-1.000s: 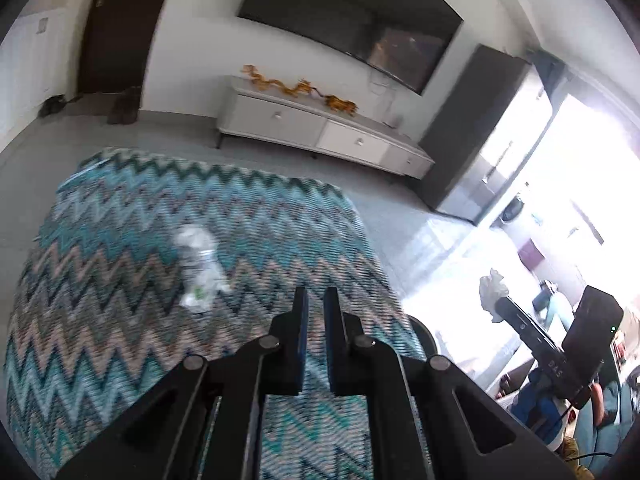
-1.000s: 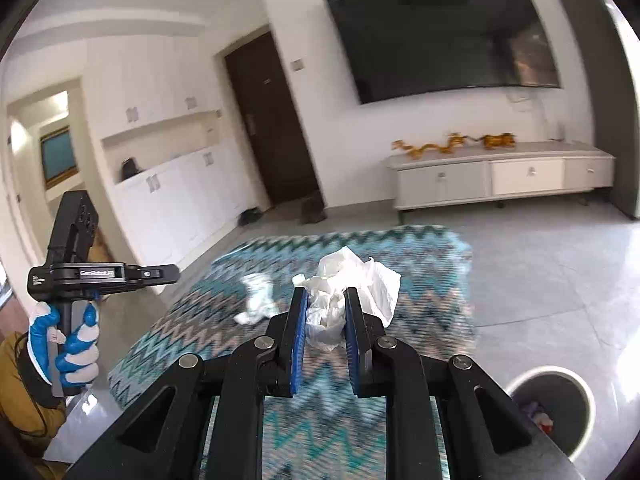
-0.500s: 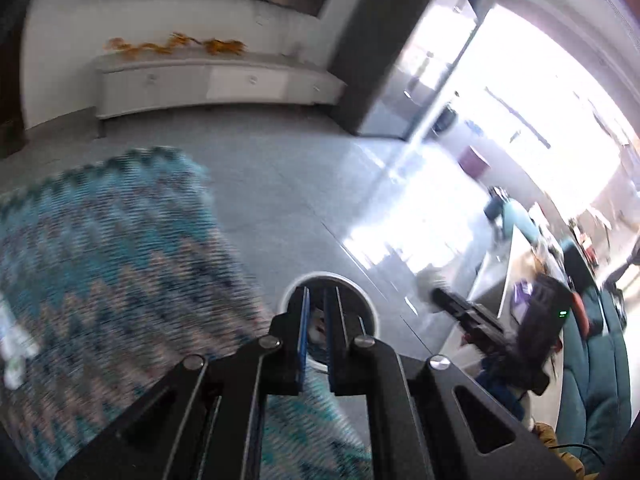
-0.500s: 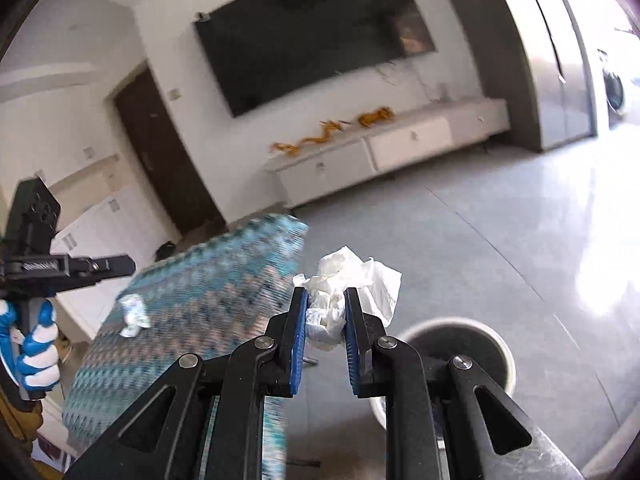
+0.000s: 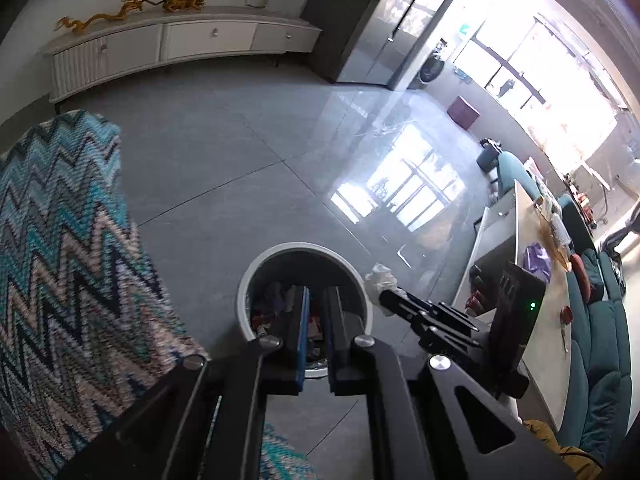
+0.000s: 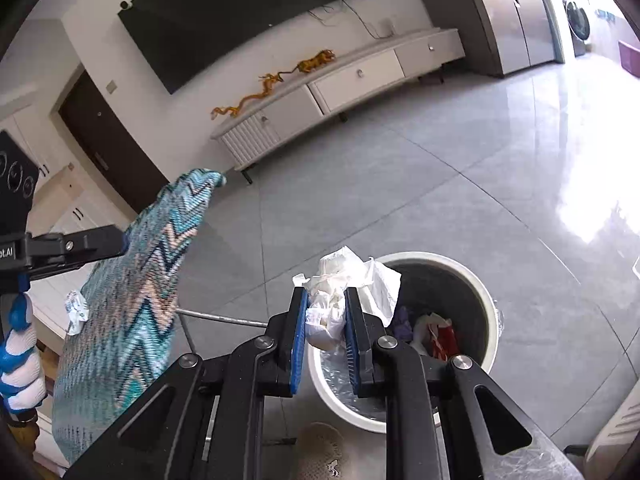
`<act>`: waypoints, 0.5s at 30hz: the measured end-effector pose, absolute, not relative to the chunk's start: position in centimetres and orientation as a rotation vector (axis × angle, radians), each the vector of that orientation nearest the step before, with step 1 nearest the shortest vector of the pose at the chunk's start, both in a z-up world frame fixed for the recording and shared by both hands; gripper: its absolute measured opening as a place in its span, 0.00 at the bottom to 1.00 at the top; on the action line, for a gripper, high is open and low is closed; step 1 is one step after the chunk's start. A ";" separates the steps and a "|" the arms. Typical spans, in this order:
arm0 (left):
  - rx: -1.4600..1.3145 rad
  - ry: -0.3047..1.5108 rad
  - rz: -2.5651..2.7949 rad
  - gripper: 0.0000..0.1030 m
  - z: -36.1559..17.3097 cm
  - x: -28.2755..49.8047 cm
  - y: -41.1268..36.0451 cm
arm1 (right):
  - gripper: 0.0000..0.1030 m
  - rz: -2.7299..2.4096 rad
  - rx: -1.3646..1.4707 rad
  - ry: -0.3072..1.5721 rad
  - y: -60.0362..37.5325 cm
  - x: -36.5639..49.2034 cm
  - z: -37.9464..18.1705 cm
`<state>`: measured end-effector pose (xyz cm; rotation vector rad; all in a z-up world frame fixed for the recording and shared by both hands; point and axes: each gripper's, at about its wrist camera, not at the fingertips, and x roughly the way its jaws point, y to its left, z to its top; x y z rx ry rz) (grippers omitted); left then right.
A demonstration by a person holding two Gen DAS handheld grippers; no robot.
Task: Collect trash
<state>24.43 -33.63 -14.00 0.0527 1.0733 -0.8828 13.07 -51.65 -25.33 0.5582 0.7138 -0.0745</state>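
My right gripper (image 6: 326, 300) is shut on a crumpled white tissue (image 6: 352, 276) and holds it over the near rim of a round white trash bin (image 6: 490, 308) that has trash inside. In the left wrist view the same bin (image 5: 244, 292) is below my left gripper (image 5: 315, 300), which is shut and empty. The right gripper with its tissue (image 5: 380, 278) shows at the bin's right edge. Another crumpled white piece (image 6: 76, 308) lies on the zigzag-cloth table (image 6: 132, 280).
The bin stands on a grey tiled floor (image 6: 400, 180) beside the zigzag-cloth table (image 5: 60, 260). A white TV cabinet (image 6: 340, 84) stands against the far wall. A desk (image 5: 528, 248) and teal sofa (image 5: 600, 320) are at the right.
Both grippers have swung from the zigzag-cloth table to the bin. The right gripper carried the tissue over the bin's rim. The left gripper stays shut and empty.
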 end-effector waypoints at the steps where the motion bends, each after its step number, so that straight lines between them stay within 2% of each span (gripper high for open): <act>1: 0.049 1.069 -0.867 0.07 -13.9 24.7 -32.9 | 0.17 -0.075 0.559 0.714 -51.6 13.1 -25.3; 9: 0.017 0.986 -0.701 0.10 -11.9 25.1 -22.9 | 0.17 -0.071 0.550 0.717 -50.5 13.2 -25.2; 10: 0.007 0.981 -0.670 0.18 -11.7 25.1 -21.0 | 0.17 -0.071 0.549 0.716 -50.3 13.1 -25.1; 11: -0.004 0.975 -0.644 0.36 -11.5 25.1 -19.1 | 0.17 -0.073 0.548 0.715 -50.3 13.0 -24.9; 13: -0.026 0.947 -0.567 0.58 -11.2 24.7 -15.4 | 0.17 -0.076 0.546 0.713 -50.1 12.8 -24.5; 15: -0.042 0.927 -0.505 0.58 -11.1 24.4 -11.8 | 0.17 -0.080 0.542 0.710 -49.8 12.7 -24.2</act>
